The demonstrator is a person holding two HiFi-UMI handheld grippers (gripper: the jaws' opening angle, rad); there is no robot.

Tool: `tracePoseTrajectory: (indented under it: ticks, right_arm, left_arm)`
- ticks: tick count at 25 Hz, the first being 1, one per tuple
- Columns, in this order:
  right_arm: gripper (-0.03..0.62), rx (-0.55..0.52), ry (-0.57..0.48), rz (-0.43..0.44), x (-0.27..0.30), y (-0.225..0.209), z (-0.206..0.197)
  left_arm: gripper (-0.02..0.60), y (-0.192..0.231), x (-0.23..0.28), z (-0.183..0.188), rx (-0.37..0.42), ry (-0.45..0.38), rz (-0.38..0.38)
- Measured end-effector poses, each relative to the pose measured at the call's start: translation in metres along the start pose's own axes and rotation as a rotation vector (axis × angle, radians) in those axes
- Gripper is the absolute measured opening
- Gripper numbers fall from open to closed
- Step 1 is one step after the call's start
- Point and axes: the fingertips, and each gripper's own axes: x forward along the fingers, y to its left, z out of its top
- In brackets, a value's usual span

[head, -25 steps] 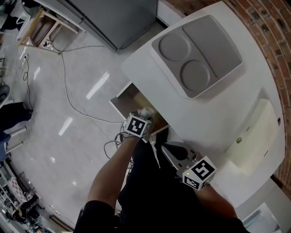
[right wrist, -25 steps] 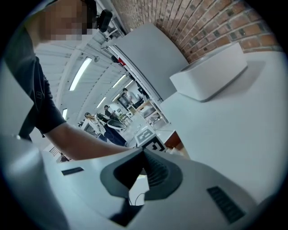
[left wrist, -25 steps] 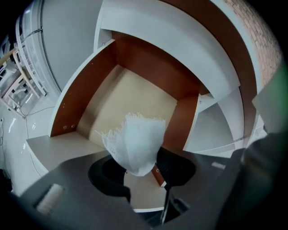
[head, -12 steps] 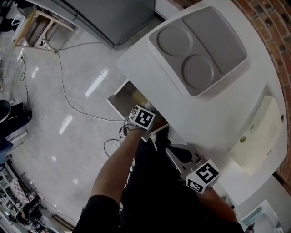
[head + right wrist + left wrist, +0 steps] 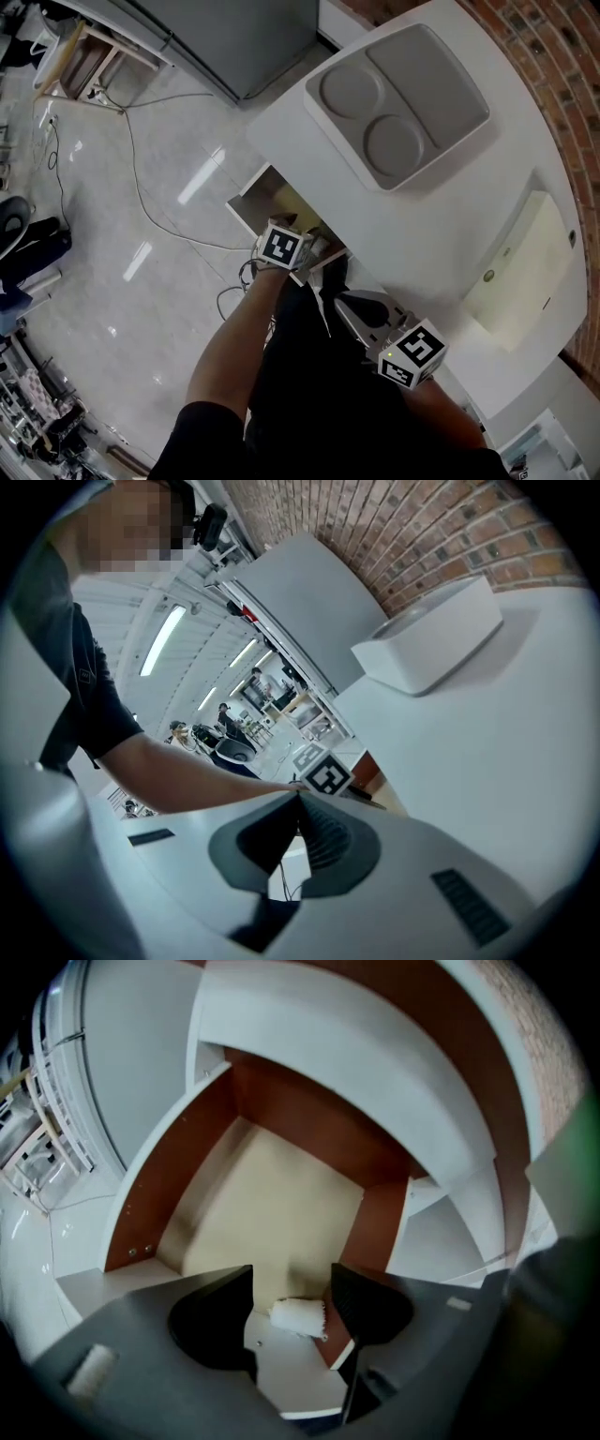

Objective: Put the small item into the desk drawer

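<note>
The desk drawer stands pulled out from the white desk, its tan floor bare between brown side walls. My left gripper hovers over the drawer's near end. In the left gripper view its jaws are opening. The small white fuzzy roll sits between them, close to the right jaw, with a gap on its left side. My right gripper waits at the desk's front edge, right of the drawer. Its jaws are shut with nothing in them.
A grey tray with two round recesses lies on the desk top, and a white box sits at the right. A brick wall runs behind the desk. A cable trails over the shiny floor beside a grey cabinet.
My left gripper has stayed over the open drawer with only small shifts. The white item at its tips a second ago is hidden by its cube in the head view. My right gripper barely moved.
</note>
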Motion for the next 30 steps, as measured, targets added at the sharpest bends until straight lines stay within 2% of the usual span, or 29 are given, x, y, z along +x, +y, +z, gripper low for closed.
tracePoseTrajectory:
  ticks: [4,12,24,30]
  right_arm:
    - [0.012,-0.031,-0.019,0.030,-0.008,0.017,0.021]
    - [0.011,-0.092,-0.035,0.072,-0.019,0.040,0.058]
    - [0.012,-0.232,-0.040,0.204,-0.015,0.097,0.098]
    - [0.011,-0.247,-0.049,0.184,-0.017,0.101,0.113]
  left_arm:
    - [0.250,-0.014,-0.055,0.016,-0.093,-0.130,-0.039]
    - [0.238,-0.020,-0.169,0.031,-0.131,-0.343,0.039]
    - [0.139,-0.009,-0.324,0.003,-0.259,-0.616,0.203]
    - [0.102,-0.019,-0.370,-0.010,-0.246,-0.699,0.223]
